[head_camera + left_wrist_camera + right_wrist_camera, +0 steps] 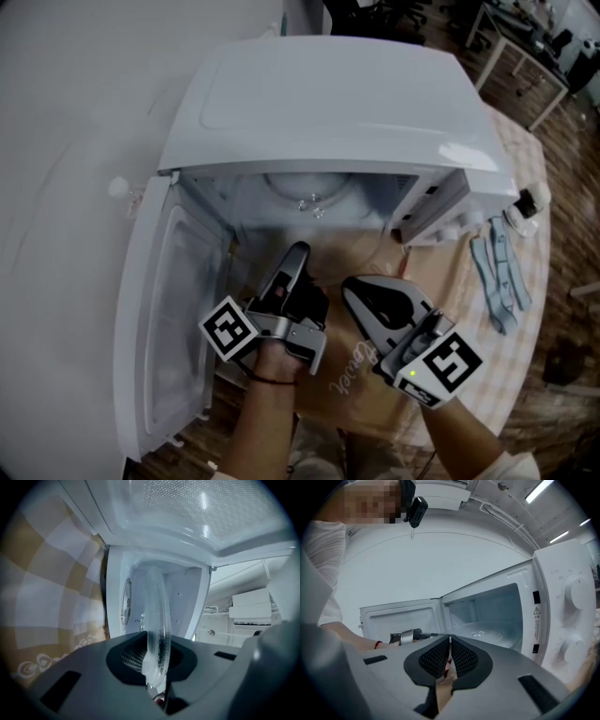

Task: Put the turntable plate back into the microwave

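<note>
Turntable plate (154,620) sitting edge-on in left gripper (153,670), jaws clamping its near rim — rest of it reaching straight ahead into microwave (328,103) cavity, left arm nearer. Right gripper (449,654) hanging outside — jaws pressed together, nothing between.

Clear glass turntable plate (157,620), gripped at its rim, reaches into open white microwave (328,103).

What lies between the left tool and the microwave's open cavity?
The clear round glass turntable plate, gripped edge-on by the left tool, pointing into the open white microwave; the left gripper view shows it.
</note>
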`<action>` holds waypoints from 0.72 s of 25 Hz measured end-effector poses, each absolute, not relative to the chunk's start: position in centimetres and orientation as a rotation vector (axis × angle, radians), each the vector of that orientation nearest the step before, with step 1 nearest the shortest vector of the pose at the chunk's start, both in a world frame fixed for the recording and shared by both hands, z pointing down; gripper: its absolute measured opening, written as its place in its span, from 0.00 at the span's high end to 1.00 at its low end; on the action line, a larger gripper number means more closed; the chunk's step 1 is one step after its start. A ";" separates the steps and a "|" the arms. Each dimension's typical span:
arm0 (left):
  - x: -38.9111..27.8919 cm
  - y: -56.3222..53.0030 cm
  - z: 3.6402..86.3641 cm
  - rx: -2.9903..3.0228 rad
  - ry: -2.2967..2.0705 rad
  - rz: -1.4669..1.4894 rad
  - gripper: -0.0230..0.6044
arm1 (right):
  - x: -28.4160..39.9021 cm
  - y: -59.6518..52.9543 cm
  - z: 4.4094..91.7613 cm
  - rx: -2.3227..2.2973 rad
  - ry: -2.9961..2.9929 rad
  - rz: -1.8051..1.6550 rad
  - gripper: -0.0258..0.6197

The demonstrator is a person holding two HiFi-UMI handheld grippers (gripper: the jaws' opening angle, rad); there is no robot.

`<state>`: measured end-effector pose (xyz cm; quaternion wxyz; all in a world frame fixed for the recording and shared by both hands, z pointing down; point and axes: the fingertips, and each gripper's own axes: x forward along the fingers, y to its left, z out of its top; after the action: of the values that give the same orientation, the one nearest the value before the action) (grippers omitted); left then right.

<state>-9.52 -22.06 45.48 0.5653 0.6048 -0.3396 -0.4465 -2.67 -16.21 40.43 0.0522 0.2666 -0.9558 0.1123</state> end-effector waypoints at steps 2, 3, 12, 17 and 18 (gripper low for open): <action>-9.6 -22.4 45.5 1.421 -0.799 -1.050 0.91 | -2.7 -16.5 40.7 0.805 -2.892 0.304 0.91; -9.6 -22.6 45.5 1.423 -0.799 -1.049 0.91 | -2.7 -16.6 40.8 0.801 -2.883 0.274 0.91; -9.6 -24.5 45.6 1.424 -0.799 -1.053 0.91 | -2.4 -18.4 42.3 0.802 -2.726 0.056 0.91; -9.8 -25.4 45.9 1.421 -0.808 -1.046 0.91 | -2.5 -18.9 42.8 0.793 -2.678 0.013 0.91; -9.8 -25.6 45.9 1.421 -0.809 -1.046 0.91 | -2.5 -19.0 42.9 0.791 -2.674 0.013 0.91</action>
<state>-9.85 -25.65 45.91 0.5650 0.6040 -0.3441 -0.4445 -2.51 -18.99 42.89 0.1756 0.2794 -0.9440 0.0044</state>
